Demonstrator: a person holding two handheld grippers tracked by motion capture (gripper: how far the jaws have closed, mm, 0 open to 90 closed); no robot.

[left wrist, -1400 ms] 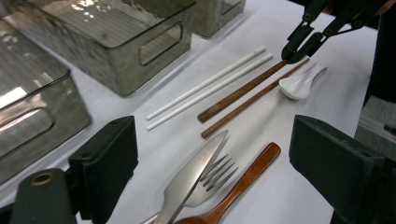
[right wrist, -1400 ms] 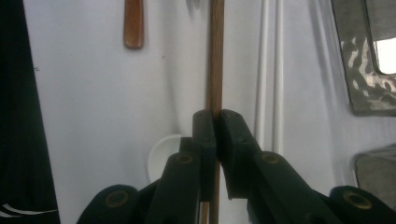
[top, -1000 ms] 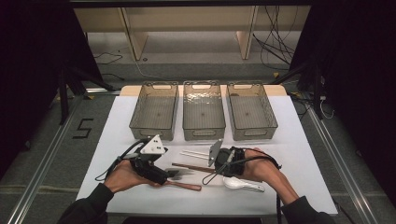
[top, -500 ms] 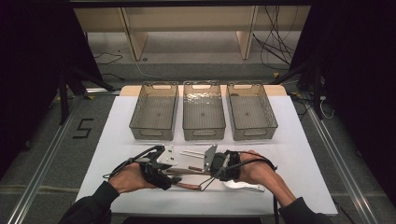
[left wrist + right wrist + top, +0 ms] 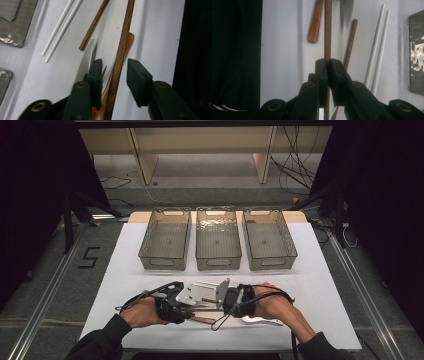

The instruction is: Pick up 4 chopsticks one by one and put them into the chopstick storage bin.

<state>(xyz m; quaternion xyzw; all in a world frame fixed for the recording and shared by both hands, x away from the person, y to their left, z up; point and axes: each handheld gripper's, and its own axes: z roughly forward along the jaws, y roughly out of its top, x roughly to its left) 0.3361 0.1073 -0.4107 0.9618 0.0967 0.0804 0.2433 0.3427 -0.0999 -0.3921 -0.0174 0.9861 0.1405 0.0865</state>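
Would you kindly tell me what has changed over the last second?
The left gripper slid right toward the right gripper, and its jaws have just been closing around the wooden chopstick, with a gap showing beside it. The right gripper stayed shut on that chopstick. The three bins and white chopsticks stayed put.

We see a matt white surface (image 5: 320, 270), smooth like laminate. Near its far edge stand three bins (image 5: 218, 237) of smoky, translucent plastic with a glossy sheen. The long stick (image 5: 327, 30) looks like brown wood with visible grain, as does the shorter stick (image 5: 350, 40); the flat handle (image 5: 315, 21) is a redder, polished wood. The white chopsticks (image 5: 61, 26) look smooth. The knife blade (image 5: 85, 62) is bright metal. Each claw (image 5: 328, 66) is matt black plastic.
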